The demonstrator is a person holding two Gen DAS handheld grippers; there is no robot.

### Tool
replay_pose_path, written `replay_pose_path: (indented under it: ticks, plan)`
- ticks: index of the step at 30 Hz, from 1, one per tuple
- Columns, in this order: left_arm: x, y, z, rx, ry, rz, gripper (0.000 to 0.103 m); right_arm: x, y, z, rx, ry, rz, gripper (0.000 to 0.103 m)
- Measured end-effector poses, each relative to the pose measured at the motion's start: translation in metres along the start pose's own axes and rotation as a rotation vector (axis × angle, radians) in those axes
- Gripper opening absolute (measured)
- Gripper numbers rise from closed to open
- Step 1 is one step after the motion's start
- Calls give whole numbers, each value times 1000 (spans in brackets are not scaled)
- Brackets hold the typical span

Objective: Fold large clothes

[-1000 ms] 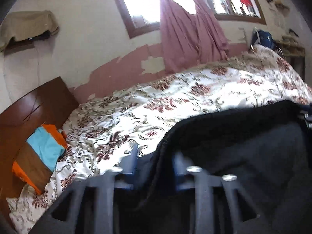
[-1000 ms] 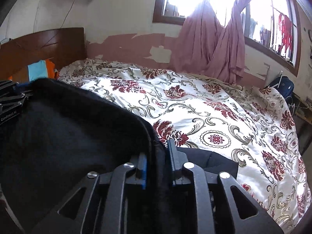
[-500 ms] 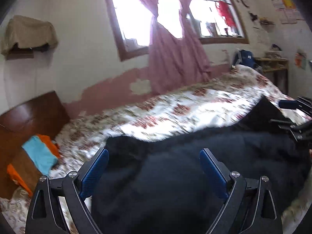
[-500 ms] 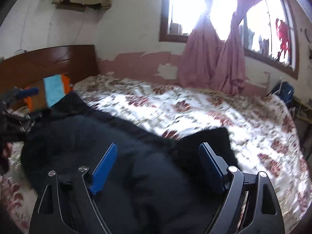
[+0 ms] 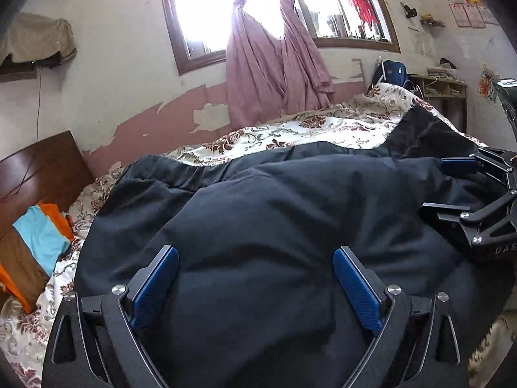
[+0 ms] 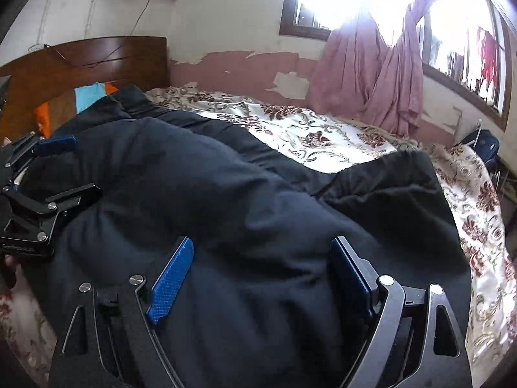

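2 handheld grippers hovered over a large black garment (image 5: 274, 213) that lay spread across a bed. The left gripper (image 5: 255, 255), seen from its own camera, had its 2 blue-padded fingers (image 5: 155, 287) spread wide apart, with nothing between them but the dark fabric below. The right gripper (image 6: 261, 249) was likewise spread wide, its blue pads (image 6: 171, 281) apart above the same garment. Each gripper also appeared at the edge of the other's view, on opposite sides of the cloth.

The garment lay in a thick, puffy, folded mass on a floral bedspread (image 6: 307, 129) of cream with dark red flowers, with a flatter part reaching toward the foot of the bed. A wooden headboard (image 6: 90, 58) stood at the head end, with an orange, blue and brown pillow (image 5: 32, 249) just beside the garment. Pink curtains (image 5: 268, 68) hung knotted before a bright window (image 5: 200, 9).
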State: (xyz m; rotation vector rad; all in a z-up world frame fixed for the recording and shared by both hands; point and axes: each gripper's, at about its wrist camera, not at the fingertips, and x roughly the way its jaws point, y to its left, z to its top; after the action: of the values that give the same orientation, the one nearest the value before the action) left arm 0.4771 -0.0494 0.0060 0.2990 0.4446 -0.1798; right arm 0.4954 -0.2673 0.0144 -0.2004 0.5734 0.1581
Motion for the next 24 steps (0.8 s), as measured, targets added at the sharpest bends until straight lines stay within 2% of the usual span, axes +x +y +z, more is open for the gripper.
replay_pose_path:
  ticks: [5, 10, 18, 21, 24]
  plan:
    - [19, -3, 12, 22, 10, 85, 98, 25, -7, 15, 8, 49, -23, 82]
    - [43, 15, 23, -52, 45, 121, 98, 50, -15, 29, 17, 82, -76, 82]
    - [70, 51, 34, -161, 92, 187, 98, 80, -47, 47, 106, 139, -151, 82]
    - [85, 65, 35, -204, 146, 177, 103, 91, -58, 51, 122, 158, -154, 82]
    - [103, 71, 30, -230, 219, 97, 103, 108, -68, 49, 161, 194, -95, 85]
